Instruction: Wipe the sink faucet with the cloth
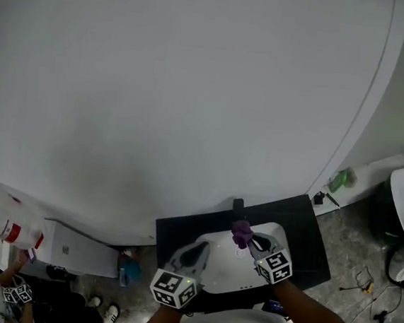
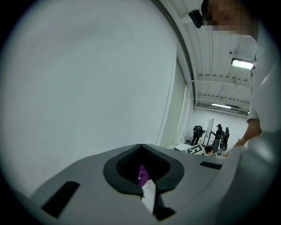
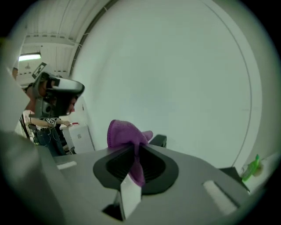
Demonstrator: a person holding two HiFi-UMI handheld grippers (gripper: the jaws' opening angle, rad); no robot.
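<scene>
The cloth [image 3: 127, 136] was purple. The right gripper [image 3: 131, 169] was grey with black ribbed pads, and the left gripper [image 2: 144, 178] had the same grey and black. Each bore a cube [image 1: 173, 288] patterned in black and white squares. The sink [image 1: 228, 270] was white and its counter [image 1: 309, 231] was black. The far wall [image 1: 195, 85] was a plain pale grey-white, and the floor [image 1: 354, 243] was speckled grey-brown. At the far right a bottle [image 1: 341, 180] was green. At the near left a jug [image 1: 6, 220] was white with a red label.
</scene>
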